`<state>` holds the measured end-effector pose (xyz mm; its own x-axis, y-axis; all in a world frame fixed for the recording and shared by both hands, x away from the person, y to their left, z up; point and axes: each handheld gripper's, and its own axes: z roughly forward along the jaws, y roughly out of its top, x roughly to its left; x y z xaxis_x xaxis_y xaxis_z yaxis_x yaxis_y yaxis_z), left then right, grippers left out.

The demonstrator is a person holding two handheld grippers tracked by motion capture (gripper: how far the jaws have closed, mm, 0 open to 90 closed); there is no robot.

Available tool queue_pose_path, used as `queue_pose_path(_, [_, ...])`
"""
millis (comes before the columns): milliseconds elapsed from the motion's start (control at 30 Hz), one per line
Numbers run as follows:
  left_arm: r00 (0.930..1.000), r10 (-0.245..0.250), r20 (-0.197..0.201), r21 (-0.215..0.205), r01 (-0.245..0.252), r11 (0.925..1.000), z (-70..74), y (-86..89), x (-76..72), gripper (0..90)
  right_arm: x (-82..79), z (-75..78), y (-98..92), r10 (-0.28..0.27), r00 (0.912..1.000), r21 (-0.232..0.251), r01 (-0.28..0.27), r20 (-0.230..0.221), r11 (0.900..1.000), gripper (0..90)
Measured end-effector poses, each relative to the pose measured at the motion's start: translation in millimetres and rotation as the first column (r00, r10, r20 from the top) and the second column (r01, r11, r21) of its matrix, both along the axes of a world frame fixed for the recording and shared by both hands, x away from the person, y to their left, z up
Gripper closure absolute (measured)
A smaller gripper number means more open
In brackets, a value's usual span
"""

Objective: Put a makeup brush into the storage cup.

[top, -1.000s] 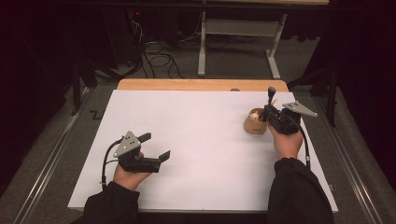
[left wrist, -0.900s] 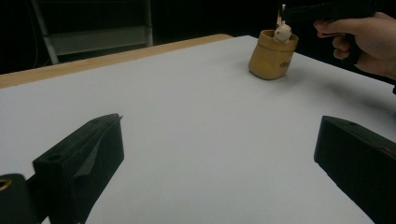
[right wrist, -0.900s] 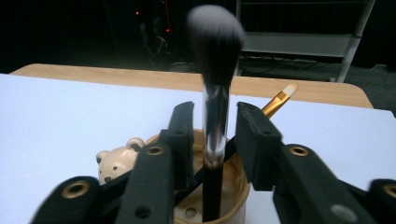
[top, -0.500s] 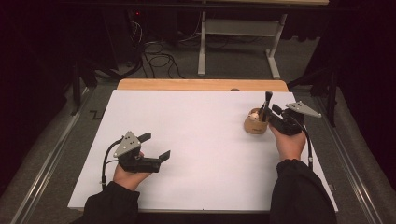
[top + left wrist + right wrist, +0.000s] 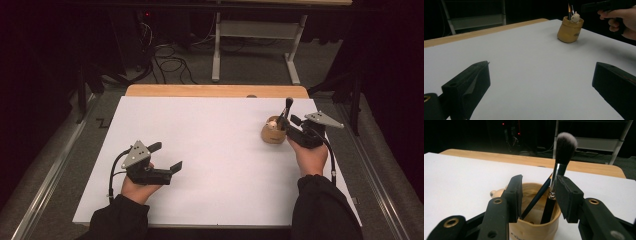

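Right claw (image 5: pixel 537 200) has just been opening: its jaws now stand partly apart, straddling the makeup brush (image 5: pixel 560 167) without pressing it, so the brush leans free inside the tan cup (image 5: pixel 534 225), beside a second slim brush. A second ago the claw sat nearer the cup; now it hangs just at three o'clock of it. I judge the drop done and retreat next. Left claw (image 5: pixel 167 157) rests wide, idle, at the bench's (image 5: pixel 200 150) seven o'clock
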<state>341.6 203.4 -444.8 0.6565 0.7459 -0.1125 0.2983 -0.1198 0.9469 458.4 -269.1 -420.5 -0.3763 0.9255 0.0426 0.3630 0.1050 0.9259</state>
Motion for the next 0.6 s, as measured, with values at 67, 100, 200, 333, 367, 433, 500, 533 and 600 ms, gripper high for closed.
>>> queue_pose_path(67, [1.0000, 0.000, -0.001, 0.001, 0.000, 1.0000, -0.1, -0.1, 0.1, 2.3, -1.9, -1.3, 0.0, 0.009, 0.9999, 0.001, -0.009, -0.004, 1.000, 56.3])
queue_pose_path(100, [1.0000, -0.001, -0.002, 0.001, 0.001, 1.0000, -0.2, -0.1, 0.2, 2.3, -3.1, -2.0, -0.1, 0.012, 0.9999, 0.003, -0.012, -0.006, 1.000, 55.3])
queue_pose_path(200, [1.0000, -0.002, -0.005, 0.003, 0.002, 1.0000, -0.6, -0.4, 0.5, 2.3, -6.6, -3.9, -0.4, 0.025, 0.9996, 0.008, -0.024, -0.011, 1.000, 52.5])
queue_pose_path(333, [1.0000, 0.000, -0.007, 0.003, 0.000, 1.0000, -0.9, -0.9, 0.6, 2.2, -11.7, -5.4, 0.6, 0.042, 0.9990, 0.005, -0.042, -0.014, 0.999, 47.9])
queue_pose_path(367, [1.0000, -0.001, -0.008, 0.004, 0.001, 1.0000, -1.0, -0.9, 0.7, 2.2, -12.9, -5.9, 1.2, 0.048, 0.9988, 0.005, -0.047, -0.014, 0.999, 45.9])
queue_pose_path(433, [0.9999, -0.002, -0.011, 0.007, 0.002, 1.0000, -1.4, -0.9, 0.9, 2.2, -15.6, -7.2, 2.4, 0.057, 0.9983, 0.009, -0.057, -0.014, 0.998, 42.6])
queue_pose_path(500, [0.9999, -0.003, -0.017, 0.010, 0.003, 0.9999, -2.0, -1.0, 1.3, 2.2, -18.8, -8.6, 4.5, 0.067, 0.9977, 0.013, -0.067, -0.015, 0.998, 39.1])
queue_pose_path(533, [0.9998, -0.004, -0.018, 0.011, 0.005, 0.9999, -2.4, -1.0, 1.7, 2.1, -20.4, -9.3, 5.5, 0.073, 0.9972, 0.012, -0.073, -0.012, 0.997, 37.4])
queue_pose_path(600, [0.9997, -0.003, -0.023, 0.011, 0.004, 0.9999, -3.1, -1.2, 1.9, 2.1, -23.9, -10.3, 8.2, 0.091, 0.9958, 0.012, -0.091, -0.014, 0.996, 33.8])
